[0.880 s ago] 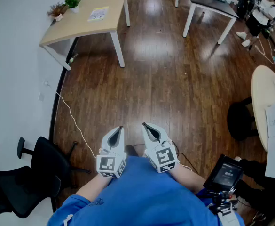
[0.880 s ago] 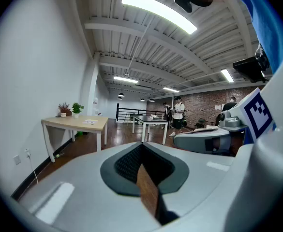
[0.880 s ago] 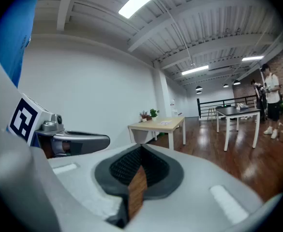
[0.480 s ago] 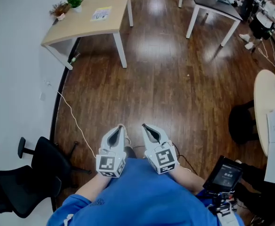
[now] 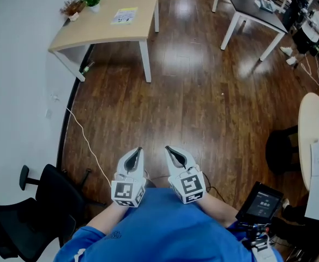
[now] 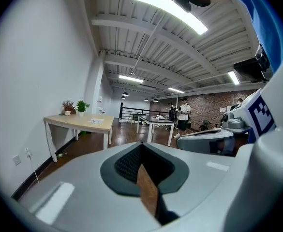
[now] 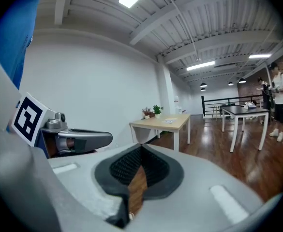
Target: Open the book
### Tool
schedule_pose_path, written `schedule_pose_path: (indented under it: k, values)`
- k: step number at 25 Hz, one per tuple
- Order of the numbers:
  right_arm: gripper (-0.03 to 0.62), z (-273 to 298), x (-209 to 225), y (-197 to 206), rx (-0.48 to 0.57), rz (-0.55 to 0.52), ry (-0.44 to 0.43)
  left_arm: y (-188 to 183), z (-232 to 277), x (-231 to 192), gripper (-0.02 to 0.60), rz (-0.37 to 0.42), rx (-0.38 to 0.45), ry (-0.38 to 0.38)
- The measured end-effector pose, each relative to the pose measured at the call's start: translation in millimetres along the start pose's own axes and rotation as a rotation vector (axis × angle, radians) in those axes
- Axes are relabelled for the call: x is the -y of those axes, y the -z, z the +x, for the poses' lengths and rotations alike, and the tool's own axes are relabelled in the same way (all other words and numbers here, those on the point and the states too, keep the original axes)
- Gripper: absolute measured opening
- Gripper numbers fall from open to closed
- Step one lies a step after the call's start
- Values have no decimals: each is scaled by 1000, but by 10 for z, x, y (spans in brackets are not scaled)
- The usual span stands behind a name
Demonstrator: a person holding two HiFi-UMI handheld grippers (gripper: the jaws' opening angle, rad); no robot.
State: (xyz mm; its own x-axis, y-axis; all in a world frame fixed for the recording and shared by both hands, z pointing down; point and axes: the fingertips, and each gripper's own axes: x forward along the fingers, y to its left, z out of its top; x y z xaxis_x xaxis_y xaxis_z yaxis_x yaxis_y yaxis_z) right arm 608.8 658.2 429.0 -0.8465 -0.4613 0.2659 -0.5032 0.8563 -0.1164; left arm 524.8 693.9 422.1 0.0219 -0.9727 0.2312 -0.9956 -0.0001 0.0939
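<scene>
A thin book or booklet (image 5: 125,15) with a yellow and white cover lies closed on a light wooden table (image 5: 94,29) far ahead at the upper left. It shows small in the left gripper view (image 6: 96,121) and the right gripper view (image 7: 172,120). My left gripper (image 5: 137,150) and right gripper (image 5: 168,149) are held side by side close to the blue-shirted body, over the wooden floor, far from the table. Both point forward. Each has its jaws shut with nothing between them, as seen for the left gripper (image 6: 141,148) and the right gripper (image 7: 141,151).
Two potted plants (image 5: 87,0) stand at the table's far corner by the white wall. A black office chair (image 5: 28,214) is at the lower left, a white cable (image 5: 85,141) runs over the floor. A dark table (image 5: 252,4), a round table (image 5: 312,130) and a screen device (image 5: 264,202) lie to the right.
The view has shifted: the wooden table and the dark table sit further right in the head view. Both grippers keep their place before the body, still shut.
</scene>
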Motion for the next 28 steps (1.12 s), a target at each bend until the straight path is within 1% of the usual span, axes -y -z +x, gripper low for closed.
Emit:
schedule_pose_path:
  k: [5, 9, 11, 17, 21, 23, 28]
  values:
    - [3, 628, -131, -153, -23, -7, 5, -131, 218, -613, 6, -12, 4, 13]
    - [3, 1156, -361, -305, -37, -19, -26, -252, 306, -1166, 6, -28, 11, -6]
    - [3, 1419, -517, -397, -41, -31, -53, -317, 287, -1453, 6, -39, 17, -29]
    - [3, 2200, -1107, -638, -44, -68, -150, -387, 74, -2371, 6, -76, 36, -133]
    - [3, 2693, -1356, -785, -36, -84, -190, -449, 64, -2917, 6, -82, 46, -176]
    - [3, 2862, -1408, -848, -34, -93, -207, -501, 110, -3085, 5, -84, 51, -190]
    - [3, 2984, -1412, -903, -19, -93, -218, -576, 152, -3172, 5, -78, 69, -205]
